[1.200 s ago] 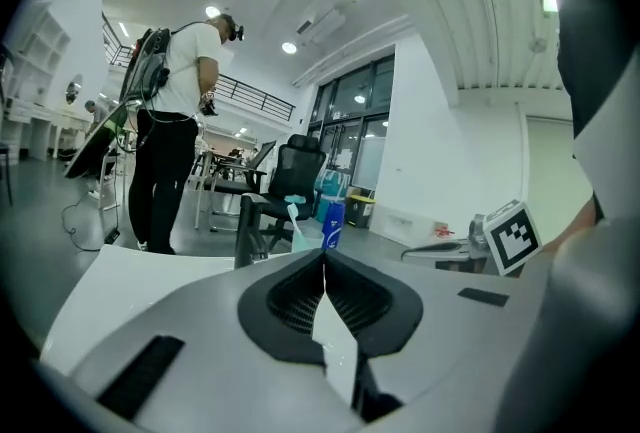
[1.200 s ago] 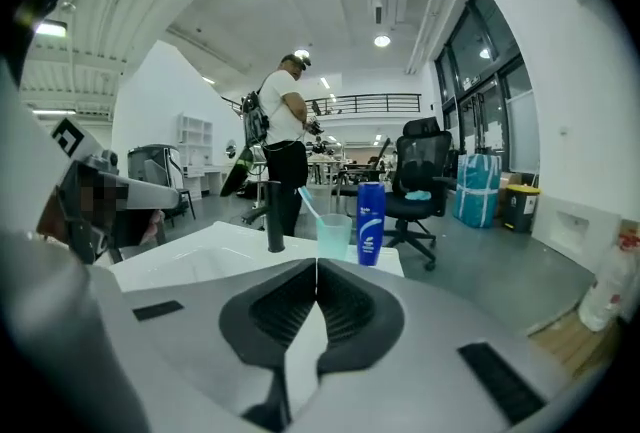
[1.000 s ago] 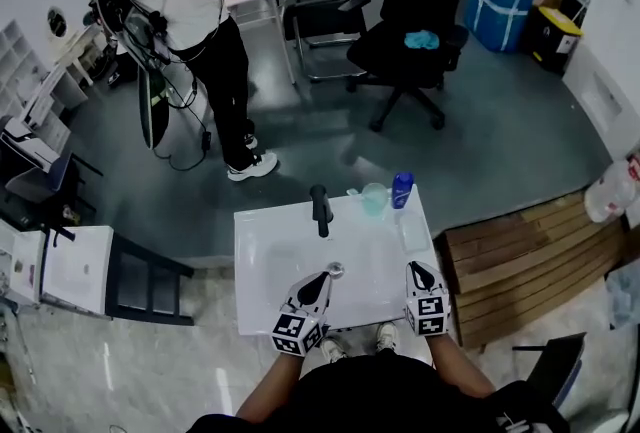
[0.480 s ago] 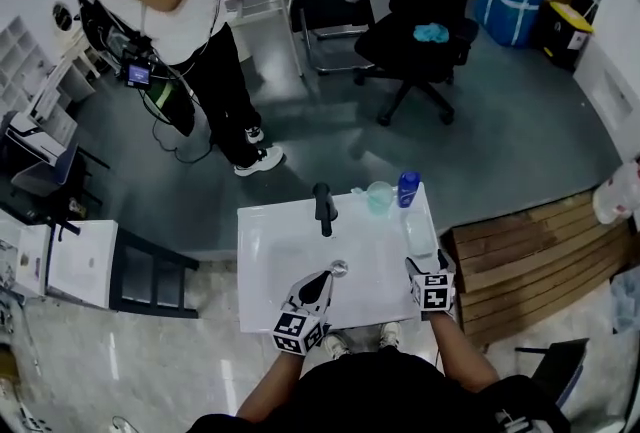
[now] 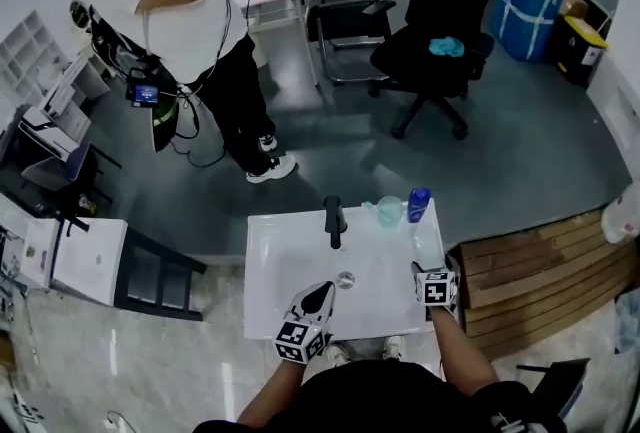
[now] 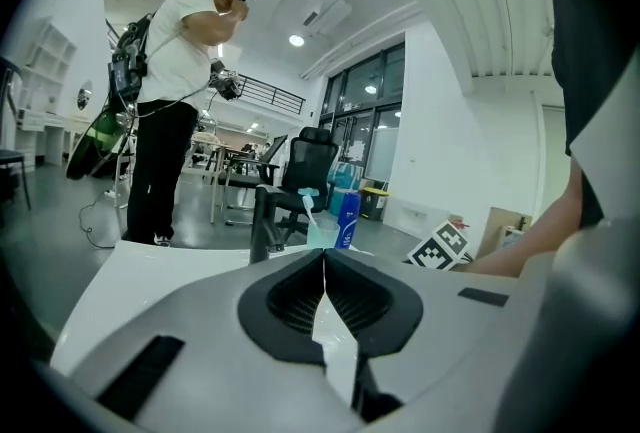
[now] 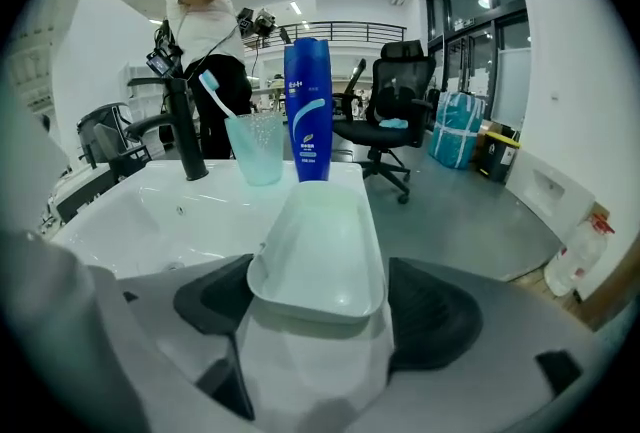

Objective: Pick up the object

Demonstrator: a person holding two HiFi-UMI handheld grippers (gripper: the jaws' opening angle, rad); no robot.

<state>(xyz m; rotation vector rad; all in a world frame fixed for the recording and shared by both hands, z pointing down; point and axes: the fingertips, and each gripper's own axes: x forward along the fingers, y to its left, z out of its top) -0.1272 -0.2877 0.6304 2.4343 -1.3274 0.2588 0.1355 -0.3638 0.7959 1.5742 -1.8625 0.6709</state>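
Observation:
A shallow white dish lies on the right rim of the white sink, seen small in the head view as the dish. My right gripper is open; its jaws have just been opening, and the dish's near end sits between the pads without being pressed. In the head view the right gripper is at the sink's right front. My left gripper is shut and empty, and the left gripper hovers over the basin near the drain.
Behind the dish stand a blue bottle, a teal cup holding a toothbrush, and a black faucet. A person stands beyond the sink, with a black office chair further off. Wooden slats lie to the right.
My right gripper has moved forward and down to the dish and its jaws have opened. The left gripper has barely moved. The person behind has raised an arm.

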